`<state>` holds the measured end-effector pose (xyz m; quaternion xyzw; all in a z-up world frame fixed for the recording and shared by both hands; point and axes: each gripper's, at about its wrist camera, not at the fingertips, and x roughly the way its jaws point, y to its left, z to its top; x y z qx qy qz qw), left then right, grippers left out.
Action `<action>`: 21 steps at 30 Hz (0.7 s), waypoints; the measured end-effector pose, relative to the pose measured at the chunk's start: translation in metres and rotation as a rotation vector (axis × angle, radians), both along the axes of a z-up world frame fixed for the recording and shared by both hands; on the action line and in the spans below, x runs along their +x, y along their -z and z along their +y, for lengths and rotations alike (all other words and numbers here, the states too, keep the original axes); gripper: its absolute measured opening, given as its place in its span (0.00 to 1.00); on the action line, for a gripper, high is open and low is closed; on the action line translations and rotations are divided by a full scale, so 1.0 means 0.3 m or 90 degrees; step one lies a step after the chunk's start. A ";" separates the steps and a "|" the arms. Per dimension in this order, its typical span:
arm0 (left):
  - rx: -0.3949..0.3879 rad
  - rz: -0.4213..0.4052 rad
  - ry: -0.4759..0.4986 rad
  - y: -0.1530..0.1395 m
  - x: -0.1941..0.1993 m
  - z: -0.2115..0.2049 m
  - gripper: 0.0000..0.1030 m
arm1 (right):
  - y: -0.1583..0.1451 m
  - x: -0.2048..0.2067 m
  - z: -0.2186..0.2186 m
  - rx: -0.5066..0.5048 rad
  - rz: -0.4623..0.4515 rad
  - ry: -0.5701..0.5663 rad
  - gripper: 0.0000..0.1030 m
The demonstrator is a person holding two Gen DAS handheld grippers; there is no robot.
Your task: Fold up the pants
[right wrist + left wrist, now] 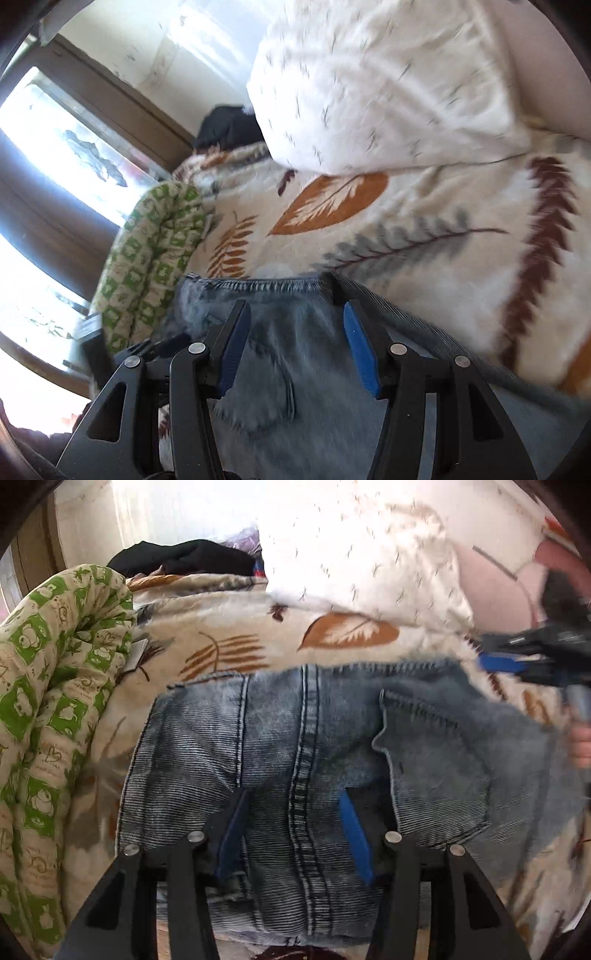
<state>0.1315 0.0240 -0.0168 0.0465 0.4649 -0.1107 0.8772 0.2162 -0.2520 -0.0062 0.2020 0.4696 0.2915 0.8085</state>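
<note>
Light blue jeans (332, 738) lie folded on a leaf-patterned blanket (229, 638), back pocket and centre seam facing up. My left gripper (293, 797) hovers over them with its blue pads apart; the seam runs between the pads and nothing is pinched. At the right edge of the left wrist view, my right gripper (517, 664) shows blurred by the jeans' far corner, with a hand (580, 746) below it. In the right wrist view the right gripper (295, 308) stands open above the jeans (288, 369), just short of their stitched edge.
A rolled green-and-cream quilt (55, 701) borders the jeans on the left. A white pillow (369, 565) lies behind them, and a black garment (184, 561) sits at the back. A window (55, 147) is at the left in the right wrist view.
</note>
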 end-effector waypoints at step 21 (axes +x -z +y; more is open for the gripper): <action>0.020 0.026 -0.069 0.057 0.047 0.216 0.57 | 0.169 0.169 0.138 -0.186 0.065 -0.005 0.09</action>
